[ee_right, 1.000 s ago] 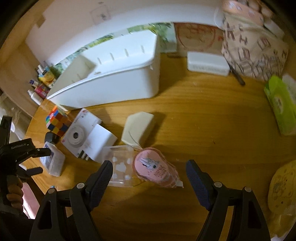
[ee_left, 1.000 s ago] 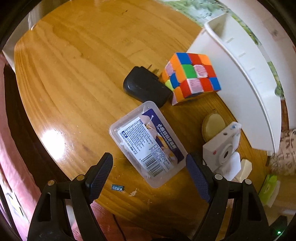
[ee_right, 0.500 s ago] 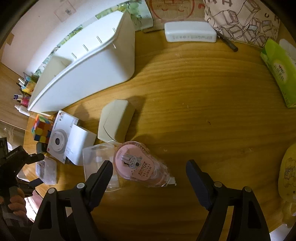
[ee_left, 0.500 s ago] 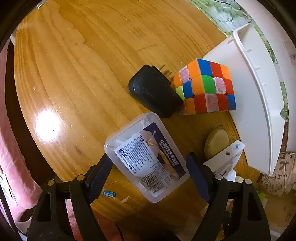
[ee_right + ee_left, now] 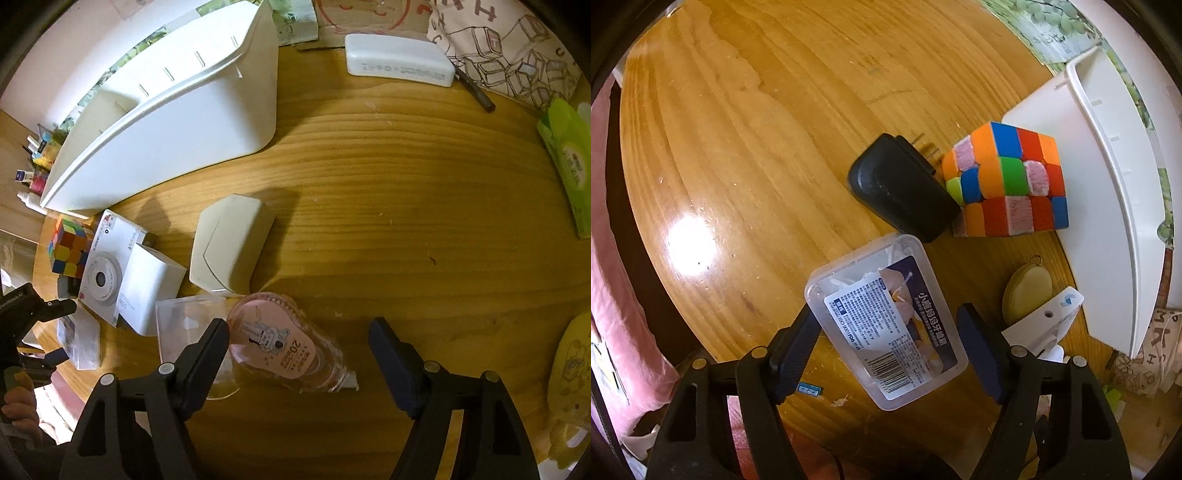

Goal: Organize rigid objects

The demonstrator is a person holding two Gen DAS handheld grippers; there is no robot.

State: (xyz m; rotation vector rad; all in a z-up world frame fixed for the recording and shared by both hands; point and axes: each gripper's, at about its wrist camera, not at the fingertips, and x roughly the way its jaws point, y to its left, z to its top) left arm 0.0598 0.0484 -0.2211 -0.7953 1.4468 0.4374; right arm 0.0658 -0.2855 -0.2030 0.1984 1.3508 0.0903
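We note the clear floss box (image 5: 884, 328) lies flat on the counter (image 5: 746, 147), just short of the black adapter (image 5: 901, 188). Left gripper (image 5: 886, 347) brackets it, jaws open, not yet clamped. Right gripper (image 5: 299, 354), jaws open, straddles the pink tape dispenser (image 5: 286, 350). Best to close squarely across the box's long sides. Counter edge lies close behind; open wood beyond the adapter, white bin (image 5: 1108, 206) beside the cube (image 5: 1008, 184).

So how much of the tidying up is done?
Hardly any. The white organizer bin shows nothing inside where visible. The left hand-held gripper straddles the clear plastic box, open; the right hand-held gripper sits open around the pink correction tape. The cube, black charger and camera box lie on the table.
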